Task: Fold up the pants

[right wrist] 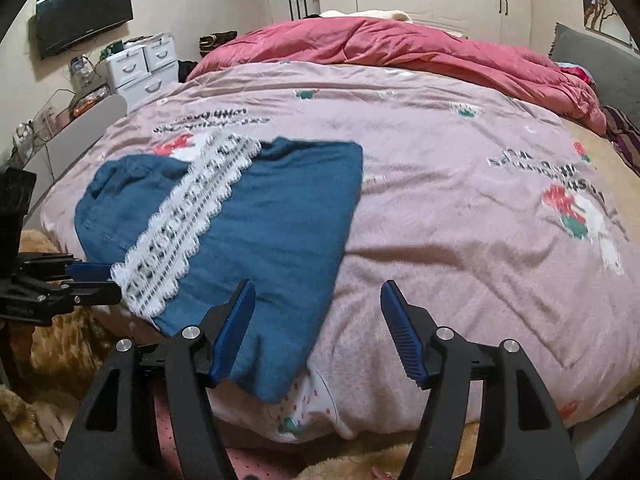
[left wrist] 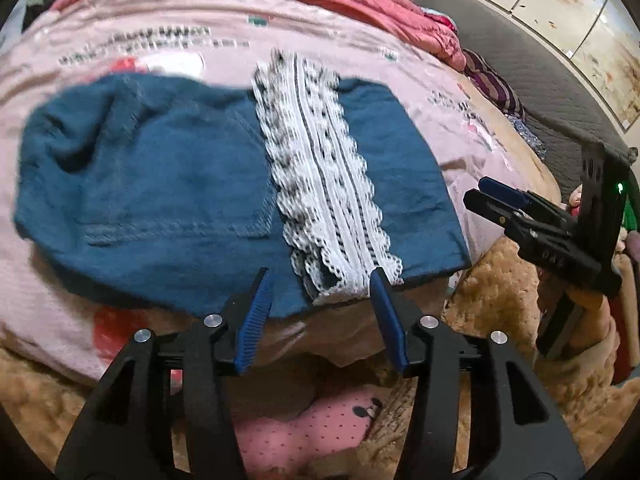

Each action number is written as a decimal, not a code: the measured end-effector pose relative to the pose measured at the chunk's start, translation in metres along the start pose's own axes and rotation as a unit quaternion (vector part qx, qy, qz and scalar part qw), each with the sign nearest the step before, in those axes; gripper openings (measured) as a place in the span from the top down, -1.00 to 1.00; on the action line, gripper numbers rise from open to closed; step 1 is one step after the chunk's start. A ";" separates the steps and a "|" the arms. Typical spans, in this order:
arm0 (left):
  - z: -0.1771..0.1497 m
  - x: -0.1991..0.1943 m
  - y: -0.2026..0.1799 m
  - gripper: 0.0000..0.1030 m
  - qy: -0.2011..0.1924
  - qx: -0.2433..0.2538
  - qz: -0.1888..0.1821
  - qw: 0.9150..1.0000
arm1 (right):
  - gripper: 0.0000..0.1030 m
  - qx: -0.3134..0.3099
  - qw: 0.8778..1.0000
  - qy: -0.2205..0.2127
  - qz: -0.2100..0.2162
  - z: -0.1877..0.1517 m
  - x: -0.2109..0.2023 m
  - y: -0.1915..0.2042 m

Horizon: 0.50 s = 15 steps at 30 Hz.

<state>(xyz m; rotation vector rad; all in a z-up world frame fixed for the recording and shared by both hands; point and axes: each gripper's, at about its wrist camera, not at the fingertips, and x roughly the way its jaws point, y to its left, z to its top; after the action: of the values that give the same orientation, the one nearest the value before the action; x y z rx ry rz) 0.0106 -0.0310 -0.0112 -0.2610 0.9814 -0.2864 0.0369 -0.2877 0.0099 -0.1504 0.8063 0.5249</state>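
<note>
The blue denim pants (left wrist: pixel 168 184) lie folded on the pink bedspread (left wrist: pixel 360 40) near the bed's front edge, with a white lace band (left wrist: pixel 320 184) running across them. They also show in the right wrist view (right wrist: pixel 280 216) with the lace (right wrist: pixel 188 216). My left gripper (left wrist: pixel 322 280) is open and empty, its tips just at the pants' near edge by the lace end. My right gripper (right wrist: pixel 318 292) is open and empty, over the right edge of the pants. It also shows at the right of the left wrist view (left wrist: pixel 478 194).
A crumpled red quilt (right wrist: pixel 400 48) lies at the far side of the bed. A grey headboard (left wrist: pixel 520 60) is on the right. White drawers (right wrist: pixel 144 68) and a wall TV (right wrist: pixel 84 12) stand left of the bed. A fluffy tan blanket (left wrist: pixel 500 300) hangs at the front edge.
</note>
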 end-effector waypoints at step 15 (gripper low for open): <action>0.017 0.001 -0.047 0.16 -0.036 0.074 -0.021 0.996 | -0.32 -0.073 0.994 -0.009 0.077 0.104 0.040 0.040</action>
<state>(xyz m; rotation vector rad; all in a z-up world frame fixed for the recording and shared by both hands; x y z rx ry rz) 0.0195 -0.0739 0.0131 -0.1561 0.8807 -0.3841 0.1072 -0.2042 0.0557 -0.2192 0.7645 0.7314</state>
